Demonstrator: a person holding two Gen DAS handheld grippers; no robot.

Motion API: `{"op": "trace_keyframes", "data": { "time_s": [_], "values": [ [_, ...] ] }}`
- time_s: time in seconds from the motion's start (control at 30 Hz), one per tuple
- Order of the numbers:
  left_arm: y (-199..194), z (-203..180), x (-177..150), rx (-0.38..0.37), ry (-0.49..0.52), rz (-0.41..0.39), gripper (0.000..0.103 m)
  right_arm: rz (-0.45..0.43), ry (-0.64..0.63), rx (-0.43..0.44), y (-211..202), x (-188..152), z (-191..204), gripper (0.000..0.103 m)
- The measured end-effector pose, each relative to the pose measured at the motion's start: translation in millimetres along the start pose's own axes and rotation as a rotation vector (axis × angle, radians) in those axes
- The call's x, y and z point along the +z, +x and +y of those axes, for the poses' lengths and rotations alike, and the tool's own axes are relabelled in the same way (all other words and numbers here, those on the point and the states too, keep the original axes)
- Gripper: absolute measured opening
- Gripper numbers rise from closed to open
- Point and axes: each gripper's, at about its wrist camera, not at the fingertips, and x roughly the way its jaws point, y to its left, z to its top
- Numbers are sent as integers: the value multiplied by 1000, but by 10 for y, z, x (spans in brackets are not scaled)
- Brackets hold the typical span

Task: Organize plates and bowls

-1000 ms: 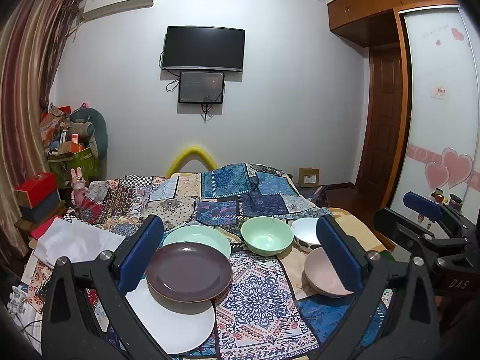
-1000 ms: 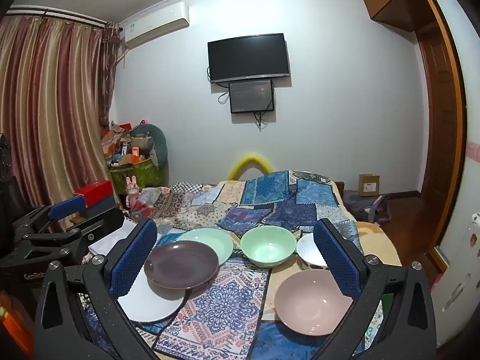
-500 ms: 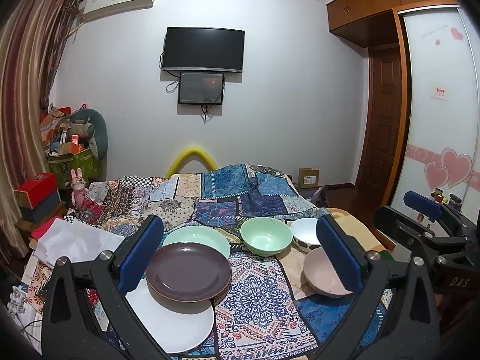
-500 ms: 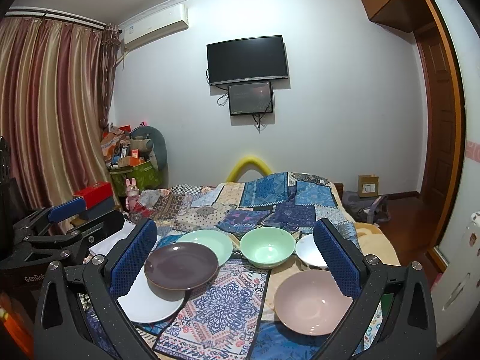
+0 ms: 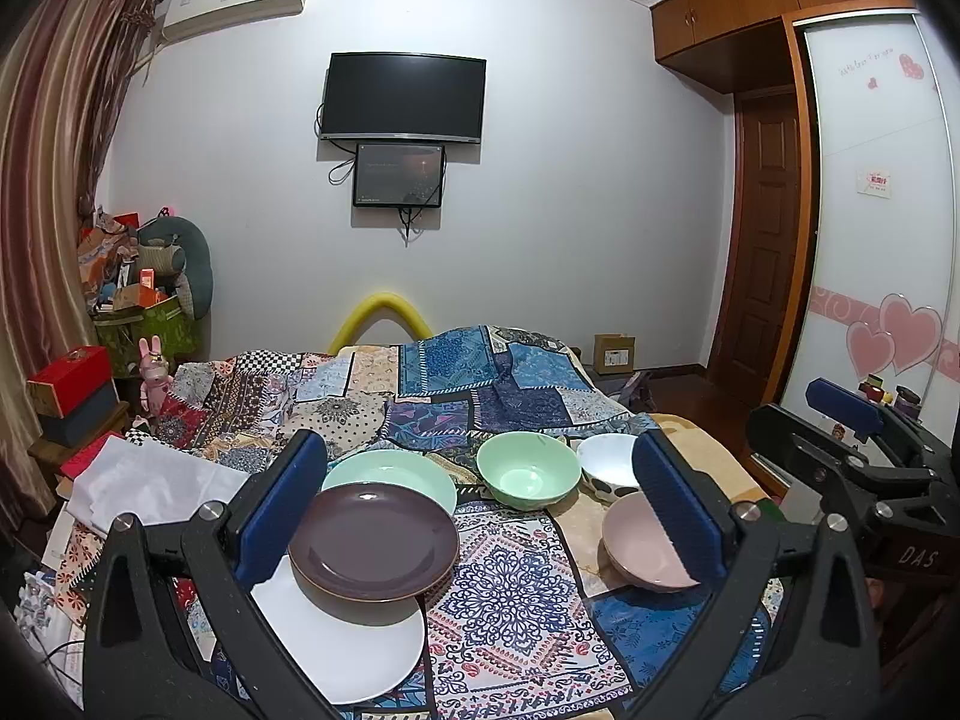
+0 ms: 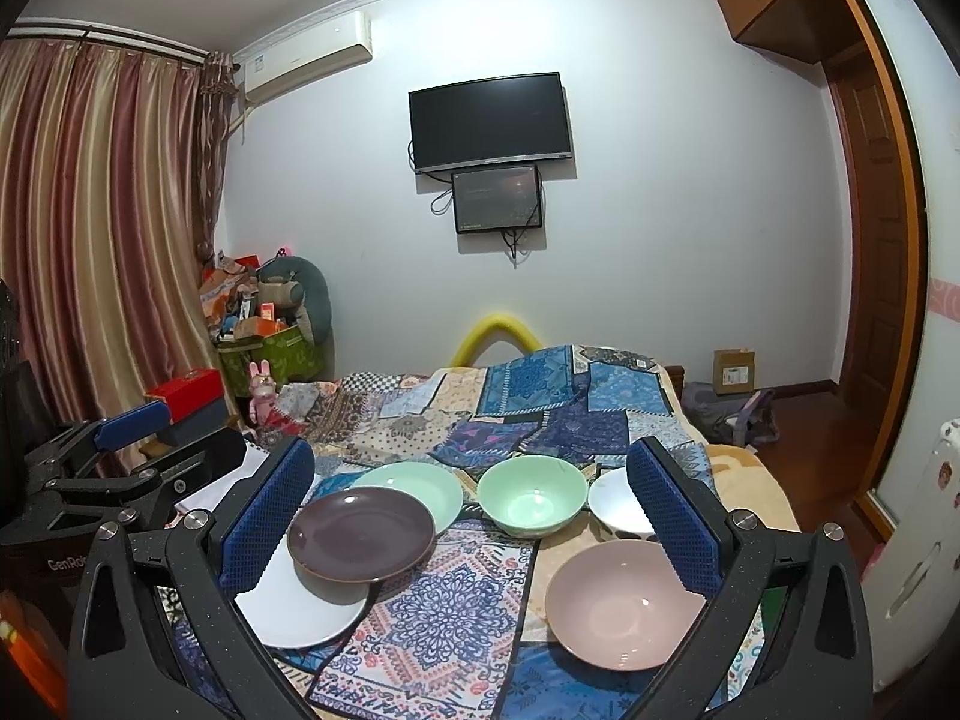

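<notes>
On the patterned bedspread (image 5: pixel 504 594) lie a dark purple plate (image 5: pixel 373 543) overlapping a white plate (image 5: pixel 348 648) and a mint green plate (image 5: pixel 396 477). A mint green bowl (image 5: pixel 523 477), a white bowl (image 5: pixel 607 467) and a pink bowl (image 5: pixel 645 546) stand to the right. The same dishes show in the right wrist view: purple plate (image 6: pixel 360 534), white plate (image 6: pixel 300 606), green plate (image 6: pixel 414 489), green bowl (image 6: pixel 533 495), white bowl (image 6: pixel 618 504), pink bowl (image 6: pixel 624 603). My left gripper (image 5: pixel 480 510) and right gripper (image 6: pixel 468 516) are open, empty, held above the near edge.
A white cloth (image 5: pixel 150 480) lies at the bed's left. Red and dark boxes (image 5: pixel 75 384) and a cluttered basket (image 5: pixel 144 324) stand left of the bed. A cardboard box (image 5: pixel 613 353) and a door (image 5: pixel 762 252) are at the far right.
Both views have shifted only slightly; the right wrist camera has dipped a little. The dishes have not moved and both grippers stay open.
</notes>
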Motion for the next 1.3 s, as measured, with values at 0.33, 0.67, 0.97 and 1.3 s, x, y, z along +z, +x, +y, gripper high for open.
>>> {"op": "trace_keyframes", "data": {
  "time_s": [0.33, 0.67, 0.97, 1.3],
  "values": [
    [-3, -4, -3, -1, -2, 0, 103, 0, -1, 3, 1, -14, -9, 103],
    [-15, -2, -4, 0, -7, -2, 103, -1, 0, 3, -2, -19, -6, 103],
    [-15, 9, -9, 1, -8, -1, 103, -5, 4, 0, 14, -35, -2, 103],
    [132, 196, -53, -27, -56, 42, 103, 26, 4, 15, 155, -88, 30, 103]
  ]
}}
